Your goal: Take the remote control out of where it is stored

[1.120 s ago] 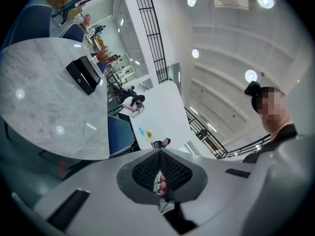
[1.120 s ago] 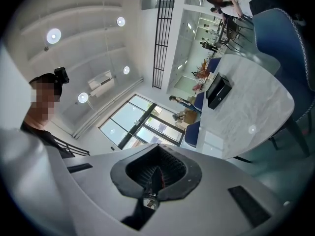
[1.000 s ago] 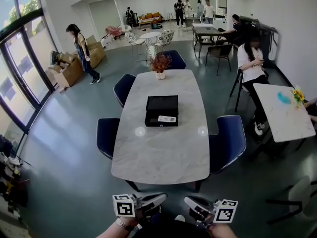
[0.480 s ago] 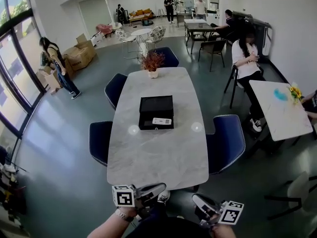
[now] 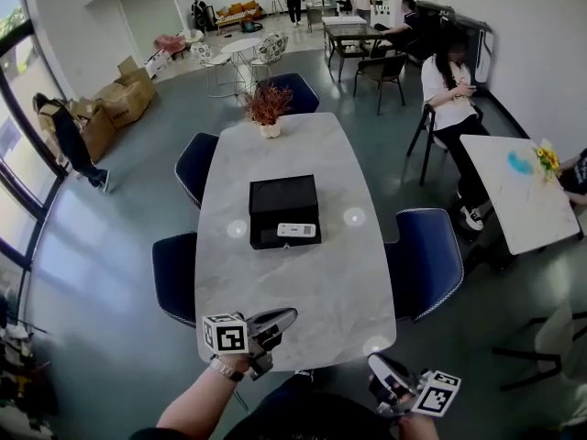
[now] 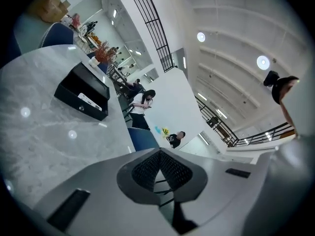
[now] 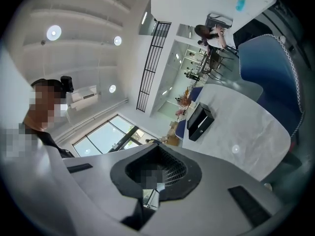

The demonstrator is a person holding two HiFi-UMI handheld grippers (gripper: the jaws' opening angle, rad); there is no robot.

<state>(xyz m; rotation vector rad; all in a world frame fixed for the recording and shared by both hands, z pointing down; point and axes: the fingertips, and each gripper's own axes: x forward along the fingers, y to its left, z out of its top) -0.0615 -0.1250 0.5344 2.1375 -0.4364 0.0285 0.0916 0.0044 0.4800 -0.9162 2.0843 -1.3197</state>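
A white remote control [image 5: 296, 230] lies in the open front of a black box [image 5: 284, 195] at the middle of the grey marble table [image 5: 303, 291]. My left gripper [image 5: 290, 316] hovers over the table's near edge, shut and empty, well short of the box. My right gripper [image 5: 375, 363] is lower right, off the table's near corner, shut with nothing in it. In the left gripper view the box [image 6: 81, 90] and remote [image 6: 87, 101] sit far ahead beyond the closed jaws [image 6: 160, 154]. The right gripper view shows the box [image 7: 200, 121] far off past its gripper [image 7: 157, 147].
A potted plant [image 5: 269, 108] stands at the table's far end. Blue chairs [image 5: 431, 259] [image 5: 176, 273] flank the table on both sides. A second white table [image 5: 518, 200] is at the right, with a seated person [image 5: 449, 90] behind it. Other people stand farther back.
The table has come nearer in the head view. My left gripper has moved forward over the table's near edge; the right one has shifted a little rightward. Both stay shut.
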